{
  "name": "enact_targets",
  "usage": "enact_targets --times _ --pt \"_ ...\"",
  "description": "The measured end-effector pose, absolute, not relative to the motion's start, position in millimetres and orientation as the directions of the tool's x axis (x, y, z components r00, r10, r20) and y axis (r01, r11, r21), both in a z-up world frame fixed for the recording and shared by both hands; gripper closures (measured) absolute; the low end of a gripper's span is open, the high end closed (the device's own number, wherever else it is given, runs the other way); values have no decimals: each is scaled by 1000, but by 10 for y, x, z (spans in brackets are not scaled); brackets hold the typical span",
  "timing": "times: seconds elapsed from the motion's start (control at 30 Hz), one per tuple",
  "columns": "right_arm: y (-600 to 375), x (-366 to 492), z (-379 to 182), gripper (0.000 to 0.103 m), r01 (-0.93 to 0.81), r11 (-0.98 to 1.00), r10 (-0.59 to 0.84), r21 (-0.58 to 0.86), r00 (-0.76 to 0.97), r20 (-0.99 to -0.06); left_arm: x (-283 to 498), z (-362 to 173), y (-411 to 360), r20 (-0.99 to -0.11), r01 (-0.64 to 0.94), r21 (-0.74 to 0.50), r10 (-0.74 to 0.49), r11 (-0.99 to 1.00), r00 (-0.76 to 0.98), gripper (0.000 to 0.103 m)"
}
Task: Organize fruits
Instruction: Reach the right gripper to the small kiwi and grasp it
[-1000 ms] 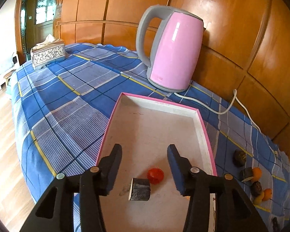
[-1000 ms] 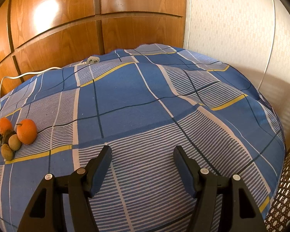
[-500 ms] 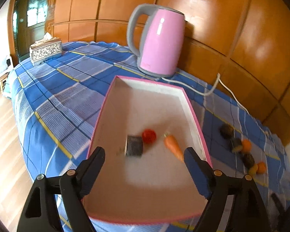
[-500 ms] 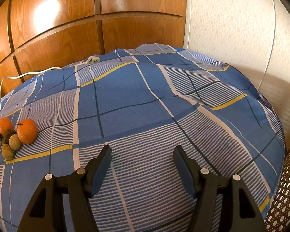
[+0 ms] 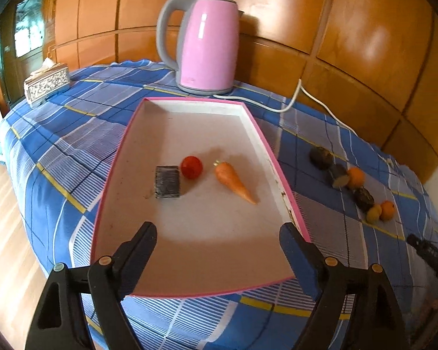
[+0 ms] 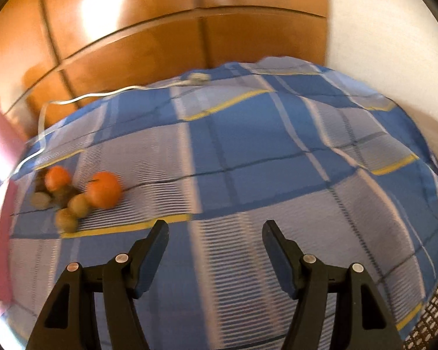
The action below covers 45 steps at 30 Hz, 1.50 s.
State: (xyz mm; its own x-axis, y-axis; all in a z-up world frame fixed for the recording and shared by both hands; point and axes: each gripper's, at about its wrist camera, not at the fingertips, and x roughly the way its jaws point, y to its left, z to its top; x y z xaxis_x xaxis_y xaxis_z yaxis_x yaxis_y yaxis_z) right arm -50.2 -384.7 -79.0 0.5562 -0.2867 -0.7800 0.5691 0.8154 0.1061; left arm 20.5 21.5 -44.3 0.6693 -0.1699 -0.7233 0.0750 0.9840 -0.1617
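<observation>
Now the left hand-held gripper (image 5: pixel 217 240) hangs over the near end of the pink tray (image 5: pixel 280 169), jaws just opened wide with nothing between them; a carrot (image 5: pixel 233 182), a tomato (image 5: pixel 191 167) and a dark block (image 5: pixel 167 181) lie inside. Beside the tray on the bed (image 6: pixel 277 151), the orange (image 6: pixel 105 189) and other small fruits look light, round and prone to roll, so pinch across the middle. Also empty and apart, the right hand-held gripper (image 6: pixel 215 234) hovers near them

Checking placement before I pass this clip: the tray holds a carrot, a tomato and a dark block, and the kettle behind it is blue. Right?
Not quite. The kettle behind the tray is pink, as the left wrist view shows. The carrot, tomato and dark block do lie in the tray.
</observation>
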Motion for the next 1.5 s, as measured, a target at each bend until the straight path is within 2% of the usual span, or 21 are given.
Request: enact_targets --times 0.07,0.13,0.3,0.6,0.73,1.13,1.17,1.33,1.5 --pt "-3735 -420 -760 36 511 850 -234 124 578 -782 198 -458 196 -727 85 -159 -174 984 664 16" --pt "-3636 -351 -737 42 473 872 -206 128 591 -780 200 -469 193 -731 87 -163 -180 983 658 17" --pt "-3436 -205 -708 70 368 917 -115 152 611 -783 203 -467 211 -732 79 -174 -183 982 656 16" --pt "-3062 87 -757 70 186 952 87 244 600 -795 172 -459 195 -730 80 -173 -183 982 658 15" --pt "-2963 223 -824 70 189 954 80 233 587 -805 168 -480 217 -736 69 -179 -180 981 653 12" --pt "-2884 482 -940 70 229 948 51 221 575 -816 164 -503 337 -745 3 -170 -130 986 655 11" --pt "-2871 490 -939 75 228 951 41 209 577 -815 162 -503 346 -745 -4 -168 -124 986 656 11" --pt "-2824 471 -930 76 204 962 27 180 586 -810 175 -510 501 -750 -92 -160 -61 983 658 9" --pt "-2672 403 -880 76 121 973 90 196 583 -807 182 -524 630 -754 -132 -180 -50 975 655 9"
